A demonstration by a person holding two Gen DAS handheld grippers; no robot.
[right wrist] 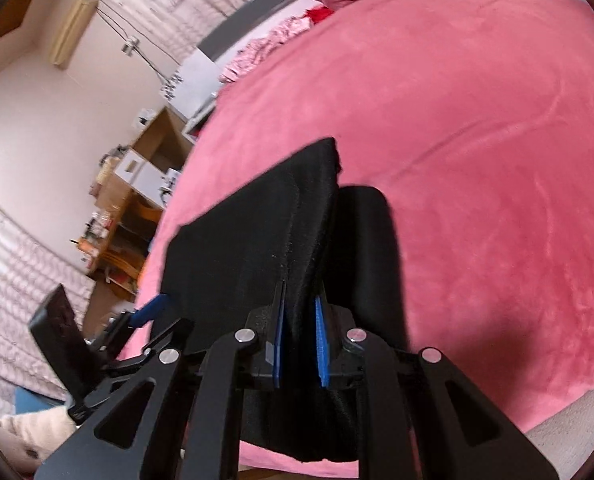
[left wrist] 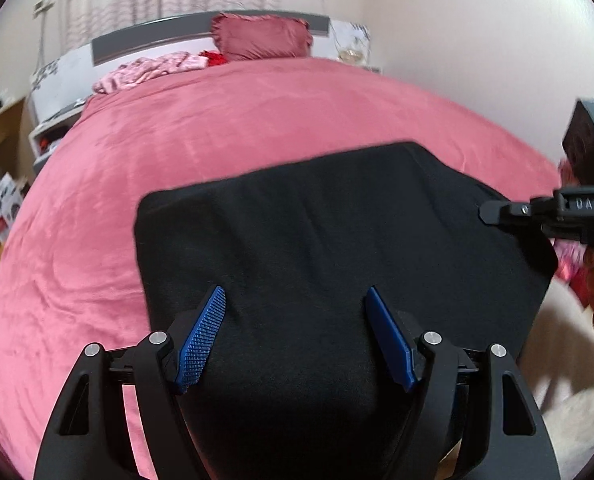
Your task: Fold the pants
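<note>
One pair of black pants (left wrist: pixel 317 248) lies folded across the lower centre on one pink bedspread (left wrist: pixel 217 120). The left gripper (left wrist: pixel 293 336) is spread wide above the cloth, gripping nothing. The right gripper (right wrist: pixel 299 340) pinches a raised fold of the pants; one dark pink pillow (left wrist: pixel 263 38) sits top centre.

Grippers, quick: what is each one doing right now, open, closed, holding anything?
Left gripper: open, over the black pants, gripping nothing.
Right gripper: closed on a raised fold of the pants.
</note>
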